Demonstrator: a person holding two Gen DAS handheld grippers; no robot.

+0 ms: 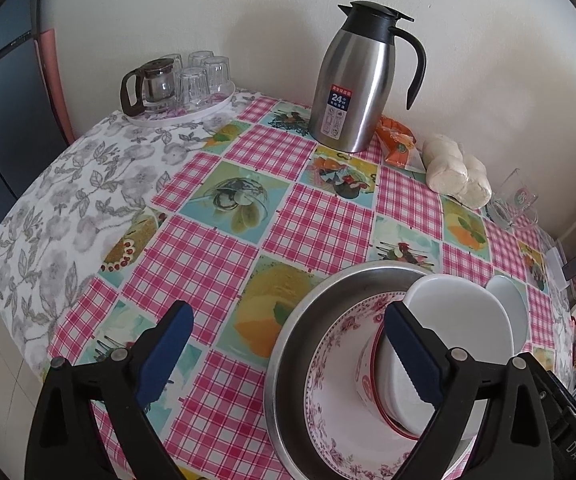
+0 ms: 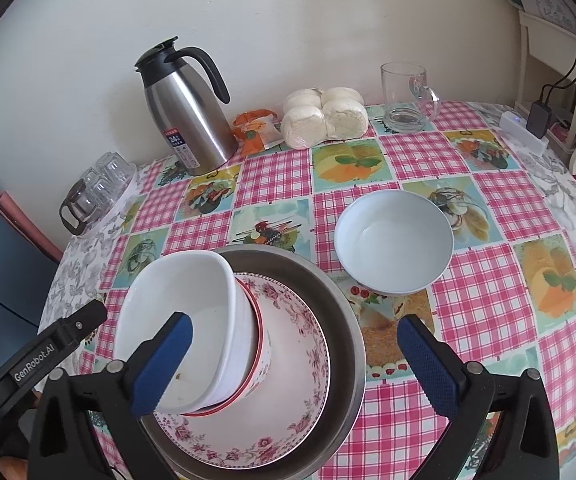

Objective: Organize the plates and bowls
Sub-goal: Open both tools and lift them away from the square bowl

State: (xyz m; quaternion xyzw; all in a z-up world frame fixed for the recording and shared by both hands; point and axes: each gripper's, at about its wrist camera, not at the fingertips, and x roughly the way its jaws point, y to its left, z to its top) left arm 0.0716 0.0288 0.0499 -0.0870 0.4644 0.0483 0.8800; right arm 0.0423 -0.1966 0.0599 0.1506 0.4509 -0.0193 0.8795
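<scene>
Here, jaws first:
Left gripper (image 1: pixel 288 360): jaws spread wide, gripping nothing; one blue pad over the checked cloth, the other over the stacked bowls.
Right gripper (image 2: pixel 296 364): jaws equally wide apart — nothing clamped; the stack sits between and below them.
Stack: a plain white bowl (image 2: pixel 176 328) nested in a red-rimmed bowl (image 2: pixel 260 356), both tilted, on a floral plate (image 2: pixel 288 412) inside a steel basin (image 2: pixel 344 308).
Loose bowl: a pale blue-white bowl (image 2: pixel 394 236) upright on the desk (image 2: pixel 488 296), just beside the basin.
Further back: steel thermos jug (image 2: pixel 192 108), bagged buns (image 2: pixel 324 116), glass mug (image 2: pixel 408 96) — all near the wall.
</scene>
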